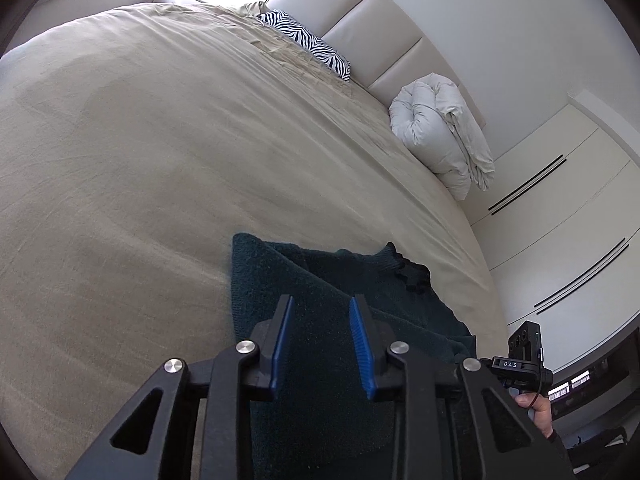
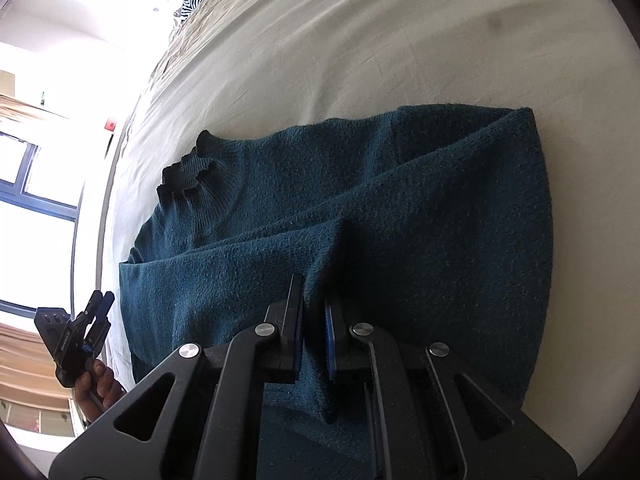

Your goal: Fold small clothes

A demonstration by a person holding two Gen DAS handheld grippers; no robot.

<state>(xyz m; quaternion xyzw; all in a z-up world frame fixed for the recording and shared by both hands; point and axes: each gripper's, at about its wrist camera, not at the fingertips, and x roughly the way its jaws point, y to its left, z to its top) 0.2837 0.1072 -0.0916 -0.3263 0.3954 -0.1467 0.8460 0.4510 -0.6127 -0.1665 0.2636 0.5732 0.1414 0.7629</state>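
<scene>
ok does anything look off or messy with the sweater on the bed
Nothing damaged or spilled. The teal sweater lies on the beige bedcover with its collar rumpled and a raised ridge of knit pinched in the right gripper, which looks like mid-fold bunching.

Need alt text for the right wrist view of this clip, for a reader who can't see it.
The right gripper pinches a raised fold of a dark teal knit sweater lying on a pale bed sheet, collar to the left. At lower left a hand holds the left gripper beside the bed's edge, with bright windows behind.
</scene>
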